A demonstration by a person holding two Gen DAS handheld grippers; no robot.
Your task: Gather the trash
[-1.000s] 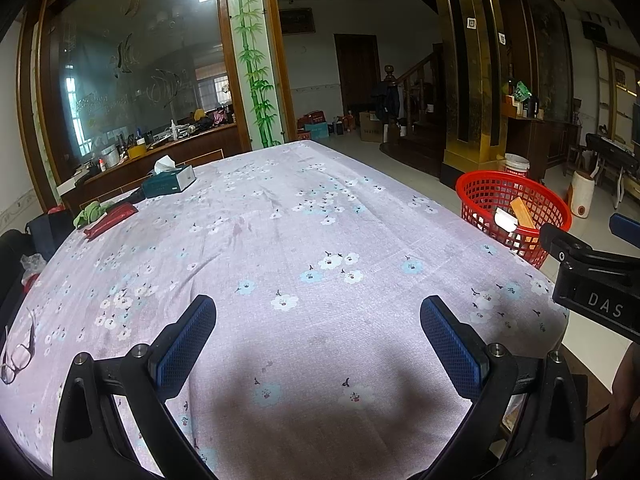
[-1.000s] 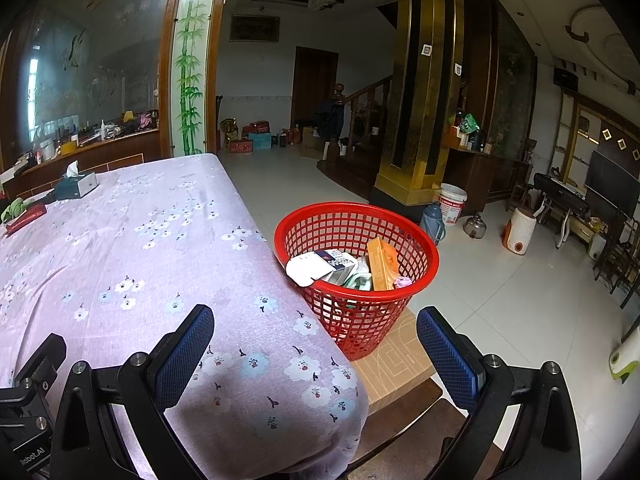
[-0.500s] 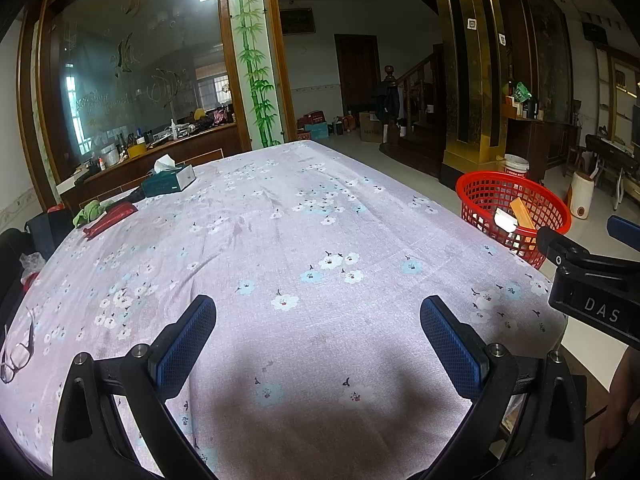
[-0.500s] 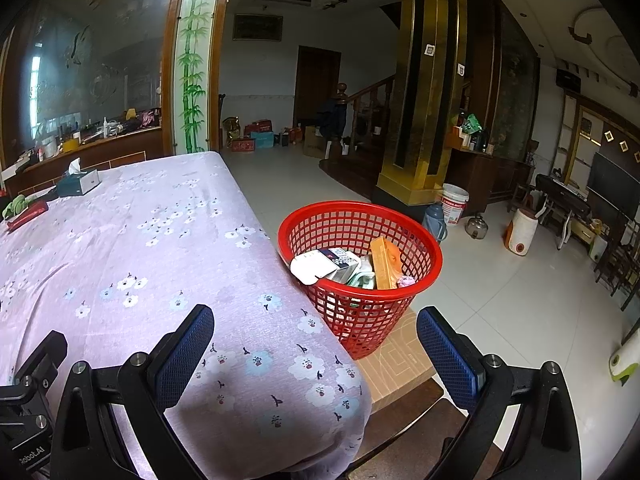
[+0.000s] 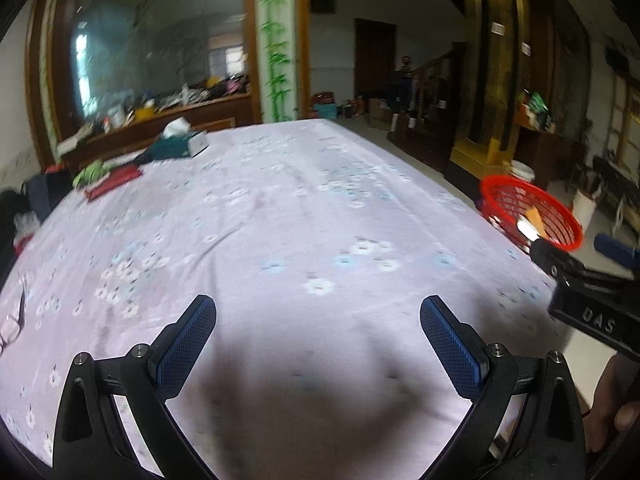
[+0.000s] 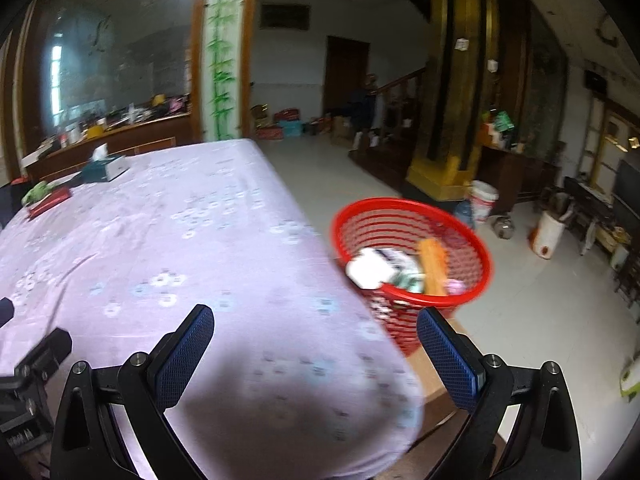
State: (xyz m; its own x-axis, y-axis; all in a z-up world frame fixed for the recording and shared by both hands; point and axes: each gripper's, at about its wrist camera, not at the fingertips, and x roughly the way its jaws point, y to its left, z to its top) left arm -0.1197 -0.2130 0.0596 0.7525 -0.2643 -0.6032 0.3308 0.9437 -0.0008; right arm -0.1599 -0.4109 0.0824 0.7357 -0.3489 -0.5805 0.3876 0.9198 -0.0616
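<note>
Left wrist view: the left tool (image 5: 318, 332) is spread wide and carries nothing, its blue pads hanging over the lilac flower-printed cloth of the bench (image 5: 280, 208). The round red plastic mesh basket (image 5: 530, 212), which receives the trash, stands at the right edge of the frame, just past the bench corner, with paper scraps inside. A teal tissue box (image 5: 180, 146), a flat red item (image 5: 114, 182) and a green bundle (image 5: 90, 171) lie at the upper left of the bench, well apart from the tool. The frame is blurred, so smaller litter cannot be ruled out.

Right wrist view: the right tool (image 6: 316, 340) is likewise released and empty, positioned over the bench corner at lower centre. The basket (image 6: 412, 248) sits right of centre on a low wooden surface, close against the hanging cloth, and appears well filled.

Hazards, as judgement: a fast sweep could catch a finger on the basket rim or the draped cloth and tip the basket. Items at the far end may not be trash; collecting them would be an error. The two tools work near each other and could collide.
</note>
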